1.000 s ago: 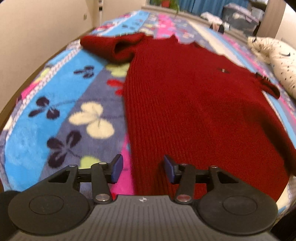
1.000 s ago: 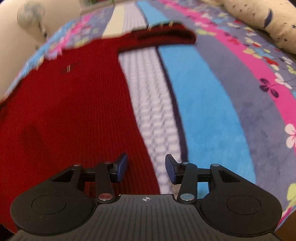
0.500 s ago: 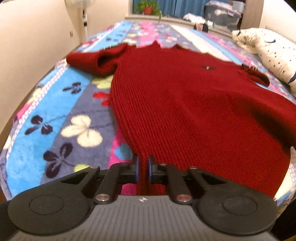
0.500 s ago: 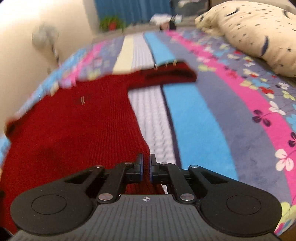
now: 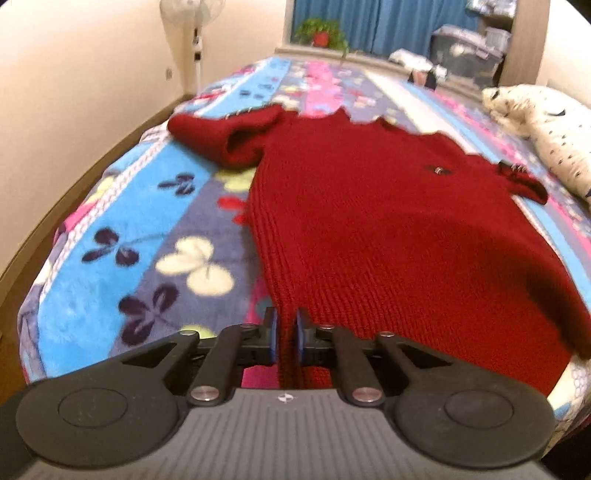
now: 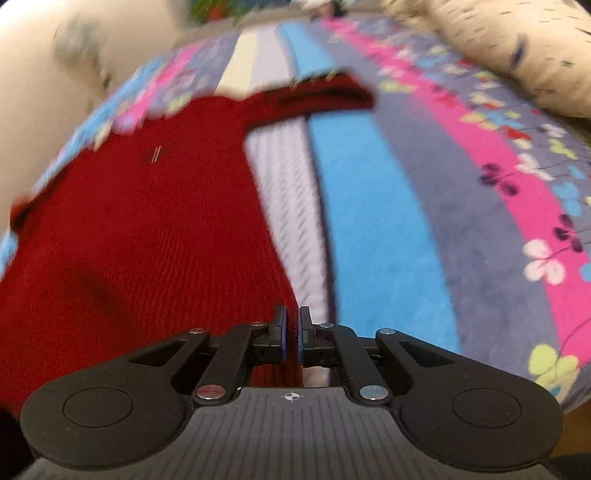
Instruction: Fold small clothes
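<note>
Left tongs (image 5: 285,336) pinched onto the near hem corner of a red sweater (image 5: 388,229). Spread flat on a flowery blanket (image 5: 147,236); pillow (image 5: 554,136) far right.

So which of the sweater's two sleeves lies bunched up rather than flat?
The sleeve on the fan side, folded over with its cuff gaping; the pillow-side sleeve lies flat.

Setting: home bedroom.
- Bed (image 5: 122,229), the landmark: covered by a plush blanket (image 6: 388,221) in blue, pink, grey and white stripes with a clover print.
- Pillow (image 5: 554,147), cream with dark flecks, on the bed's right side.
- Pedestal fan (image 5: 192,22), standing beyond the bed's far left corner against a cream wall.
- Blue curtains (image 5: 391,22) and a potted plant (image 5: 319,33) on a ledge past the bed's far end.
- Storage boxes (image 5: 469,48), beyond the far right corner.
</note>
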The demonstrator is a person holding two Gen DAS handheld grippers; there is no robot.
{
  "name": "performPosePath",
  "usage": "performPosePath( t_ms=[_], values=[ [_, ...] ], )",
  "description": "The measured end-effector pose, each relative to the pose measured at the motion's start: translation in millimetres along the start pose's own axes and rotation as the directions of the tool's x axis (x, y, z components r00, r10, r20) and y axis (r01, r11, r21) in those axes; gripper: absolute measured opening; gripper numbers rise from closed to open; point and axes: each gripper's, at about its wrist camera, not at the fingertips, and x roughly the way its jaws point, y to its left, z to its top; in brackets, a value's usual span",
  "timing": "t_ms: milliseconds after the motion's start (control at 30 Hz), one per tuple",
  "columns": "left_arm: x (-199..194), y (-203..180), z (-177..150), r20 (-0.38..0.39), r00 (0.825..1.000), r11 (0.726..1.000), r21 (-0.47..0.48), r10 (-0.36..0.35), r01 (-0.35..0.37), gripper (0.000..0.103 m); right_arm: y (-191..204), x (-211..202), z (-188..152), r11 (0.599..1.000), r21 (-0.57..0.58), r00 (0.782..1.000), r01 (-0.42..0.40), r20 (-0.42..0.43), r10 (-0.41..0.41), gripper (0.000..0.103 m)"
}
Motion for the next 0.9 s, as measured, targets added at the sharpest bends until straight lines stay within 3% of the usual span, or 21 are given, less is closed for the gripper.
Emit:
performPosePath(
  t_ms=[67,167,200,233,400,500,533,633,800,900],
  values=[
    [-4,1,-2,0.034,0.999,1.000,-0.011,0.017,-0.017,0.017,7,-9,2,0.999,-0.019,0.996,0.039,0.080,-0.038,0.007],
    [-14,-4,-3,0.105,0.994,1.000,0.006,-0.021,0.021,0.029,6,-28,9,1.000,0.013,0.977,-0.013,0.211,0.010,0.031],
    [-17,-8,-4,0.114,0.993,0.999,0.031,-0.041,0.038,0.032,8,-31,10,0.999,0.017,0.972,-0.034,0.231,0.030,0.041],
    [-17,-14,-5,0.111,0.992,0.997,0.060,-0.061,0.055,0.035,10,-30,12,0.998,0.010,0.971,-0.054,0.235,0.050,0.044],
    [-1,-39,-13,-0.016,0.989,0.979,0.140,-0.145,0.146,0.036,41,-1,17,0.987,-0.070,0.981,-0.144,0.119,0.152,0.044],
    [21,-48,-21,-0.187,0.976,0.981,0.138,-0.113,0.140,0.040,63,38,13,0.984,-0.159,0.996,-0.078,-0.064,0.069,0.047],
    [22,-51,-22,-0.199,0.975,0.979,0.151,-0.103,0.134,0.041,66,47,11,0.984,-0.175,0.995,-0.043,-0.093,0.027,0.051],
    [10,-58,-19,-0.151,0.982,0.974,0.177,-0.116,0.142,0.044,75,40,23,0.987,-0.158,0.999,0.000,-0.045,-0.007,0.052],
    [-22,-59,-2,-0.032,0.989,0.979,0.139,-0.143,0.146,0.061,91,1,37,0.992,-0.115,0.984,-0.056,0.161,0.074,0.051],
    [-42,-63,11,0.036,0.990,0.984,0.125,-0.133,0.128,0.066,100,-10,41,0.987,-0.121,0.970,-0.105,0.205,0.129,0.052]
  ],
)
